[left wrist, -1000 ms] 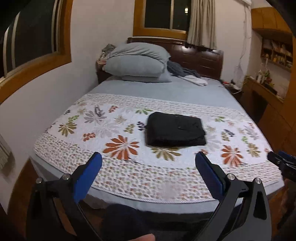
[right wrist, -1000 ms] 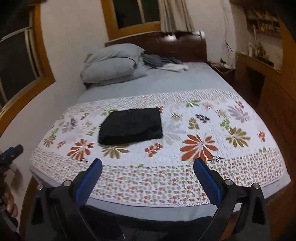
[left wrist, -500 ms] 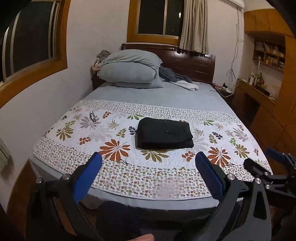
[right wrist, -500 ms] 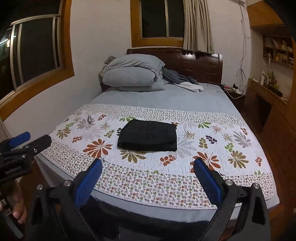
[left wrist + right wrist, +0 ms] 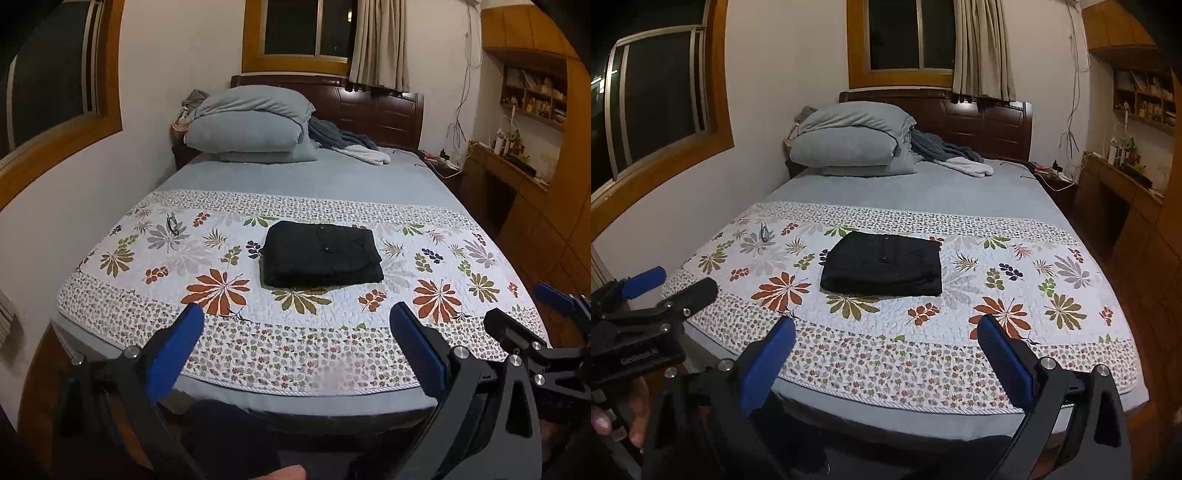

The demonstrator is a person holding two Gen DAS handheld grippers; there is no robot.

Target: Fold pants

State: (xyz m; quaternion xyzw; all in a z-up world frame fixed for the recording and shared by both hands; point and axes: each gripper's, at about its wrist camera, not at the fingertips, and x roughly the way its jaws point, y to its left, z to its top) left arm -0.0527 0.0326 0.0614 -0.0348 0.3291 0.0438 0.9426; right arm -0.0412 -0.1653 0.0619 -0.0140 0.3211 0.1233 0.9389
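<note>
On the bed (image 5: 295, 177), floral quilt (image 5: 221, 332) over its near half, pillows (image 5: 247, 125) at headboard end, black pants (image 5: 321, 254) folded flat mid-quilt, left gripper (image 5: 295, 347) and right gripper (image 5: 886, 350) off the foot edge, well apart from pants, both spread wide, empty

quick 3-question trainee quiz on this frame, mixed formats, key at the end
1. True or false: the black pants lie folded in a compact stack on the floral quilt.
2. Multiple choice: the left hand-held gripper is A) shut on the pants, B) open and holding nothing, C) out of view.
3. Fill in: both the left and the right hand-held gripper are at the ___ end of the bed, opposite the grey pillows.

Key: 1 true; 2 B; 3 foot.
</note>
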